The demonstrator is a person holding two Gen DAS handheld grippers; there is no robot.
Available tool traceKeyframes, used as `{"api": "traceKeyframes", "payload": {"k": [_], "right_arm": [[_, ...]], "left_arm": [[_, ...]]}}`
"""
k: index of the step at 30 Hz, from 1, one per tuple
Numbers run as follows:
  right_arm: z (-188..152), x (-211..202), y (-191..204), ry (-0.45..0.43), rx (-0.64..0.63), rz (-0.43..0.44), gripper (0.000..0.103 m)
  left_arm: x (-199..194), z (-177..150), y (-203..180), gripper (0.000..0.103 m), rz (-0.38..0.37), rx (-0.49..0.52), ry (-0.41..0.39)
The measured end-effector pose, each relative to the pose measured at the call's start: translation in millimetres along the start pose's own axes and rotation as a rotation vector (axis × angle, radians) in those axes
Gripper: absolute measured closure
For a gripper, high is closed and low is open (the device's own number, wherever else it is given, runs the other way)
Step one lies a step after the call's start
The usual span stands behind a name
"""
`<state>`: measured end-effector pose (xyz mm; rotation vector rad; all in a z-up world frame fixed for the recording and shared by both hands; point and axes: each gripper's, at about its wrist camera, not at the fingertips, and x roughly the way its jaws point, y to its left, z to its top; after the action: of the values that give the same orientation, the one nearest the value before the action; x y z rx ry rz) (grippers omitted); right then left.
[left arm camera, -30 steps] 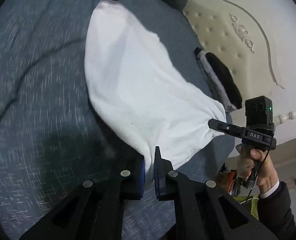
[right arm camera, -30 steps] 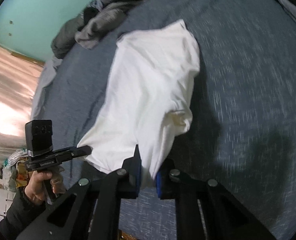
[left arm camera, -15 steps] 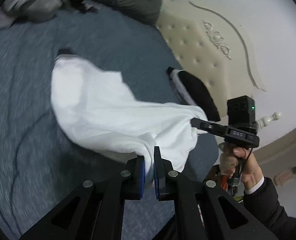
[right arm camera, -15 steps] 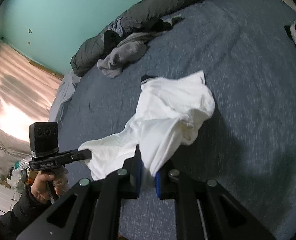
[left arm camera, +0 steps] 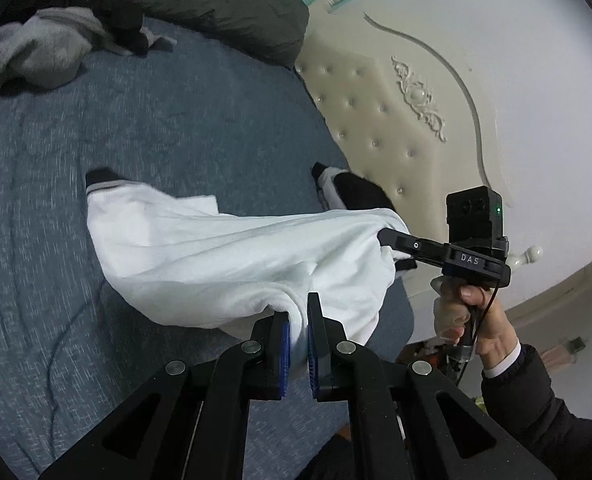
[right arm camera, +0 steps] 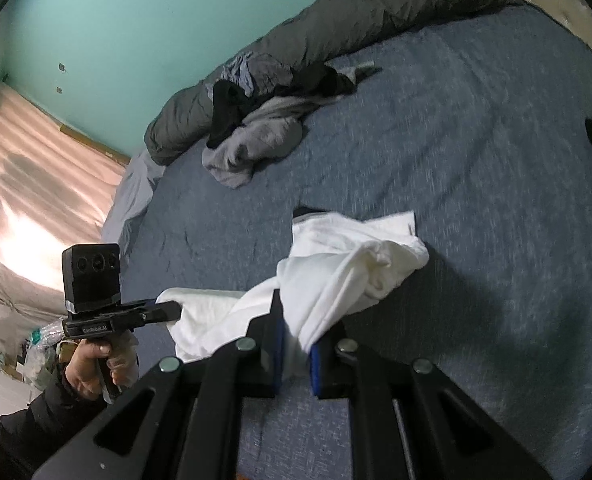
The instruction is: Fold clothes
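Above the blue bed (left arm camera: 175, 128): white garment (left arm camera: 215, 256), far end resting on it.
Left gripper (left arm camera: 298, 324): clenched on 1 edge.
Right gripper (right arm camera: 296, 344): clenched likewise (2 grips, cloth slung between).

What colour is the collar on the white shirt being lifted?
Black, on the collar of the white shirt; clearest in the left wrist view.

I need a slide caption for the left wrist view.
Both grippers clamp a white garment above the blue bed.
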<state>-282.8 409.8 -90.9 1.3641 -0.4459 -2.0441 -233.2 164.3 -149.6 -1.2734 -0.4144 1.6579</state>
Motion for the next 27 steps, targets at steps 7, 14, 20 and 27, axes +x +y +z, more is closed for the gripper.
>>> {"api": "traceKeyframes", "payload": {"k": [7,14,20,27], "right_arm": [[57.2,-37.1,15.6,-0.022,-0.015,0.006,0.094],[118.6,-87.0,17.8,-0.060,-0.035,-0.001,0.094],[159.6,-136.0,-1.1,-0.085,-0.038,-0.008,0.094],[190.9,-192.6,-44.8,-0.112,-0.010,-0.025,0.094]], "left_arm": [[-9.4,50.6,-45.4,0.096,0.013,0.004,-0.009],[1.0,106.4,-91.4,0.096,0.009,0.001,-0.031],[27.4,146.4,-131.1,0.096,-0.008,-0.005,-0.031],[76.5,184.7,-185.9,0.096,-0.024,0.009,-0.013]]}}
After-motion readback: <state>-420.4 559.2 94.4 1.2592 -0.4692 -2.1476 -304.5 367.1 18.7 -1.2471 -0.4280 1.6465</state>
